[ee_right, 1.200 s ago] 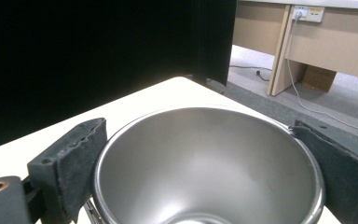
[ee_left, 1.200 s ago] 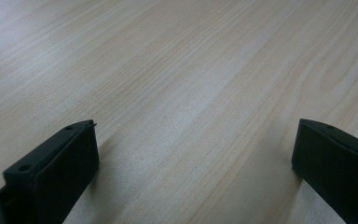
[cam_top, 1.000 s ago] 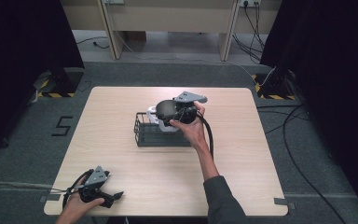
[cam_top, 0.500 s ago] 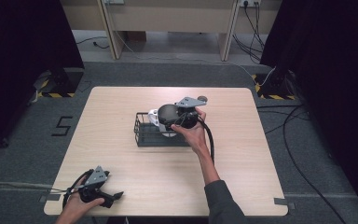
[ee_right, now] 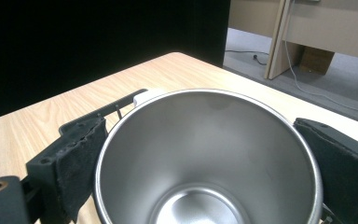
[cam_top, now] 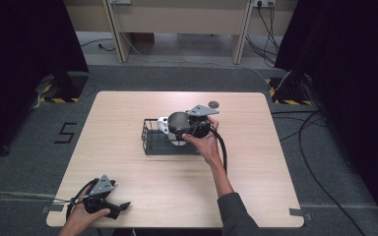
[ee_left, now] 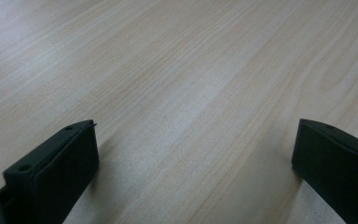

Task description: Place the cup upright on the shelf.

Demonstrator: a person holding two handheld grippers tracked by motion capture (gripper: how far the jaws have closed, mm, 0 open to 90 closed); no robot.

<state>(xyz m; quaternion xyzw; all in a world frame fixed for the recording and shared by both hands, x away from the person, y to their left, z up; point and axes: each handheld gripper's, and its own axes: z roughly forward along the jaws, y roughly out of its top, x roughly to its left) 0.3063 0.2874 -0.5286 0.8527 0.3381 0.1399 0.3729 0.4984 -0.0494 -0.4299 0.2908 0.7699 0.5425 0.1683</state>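
A shiny steel cup [cam_top: 178, 122] sits between the two black pads of my right gripper [cam_top: 181, 129], which is shut on it. In the right gripper view the cup [ee_right: 205, 140] is open end up and empty, with the pads of the right gripper [ee_right: 200, 175] pressed on its rim from both sides. It hangs over the right end of a black wire rack [cam_top: 152, 145]. A white object [cam_top: 163, 124] shows in the rack behind the cup. My left gripper [cam_top: 119, 206] rests open at the table's front left corner, and nothing lies between its jaws [ee_left: 193, 154].
A small dark disc [cam_top: 213, 103] lies on the light wooden table [cam_top: 275, 162] behind the right gripper. The rack's rim [ee_right: 98, 119] and the white object [ee_right: 144, 95] stand just past the cup. Desk legs and cables are on the floor beyond the table.
The right gripper has carried the cup slightly lower and toward the person over the rack, with the cup now more upright. The left gripper has stayed put.
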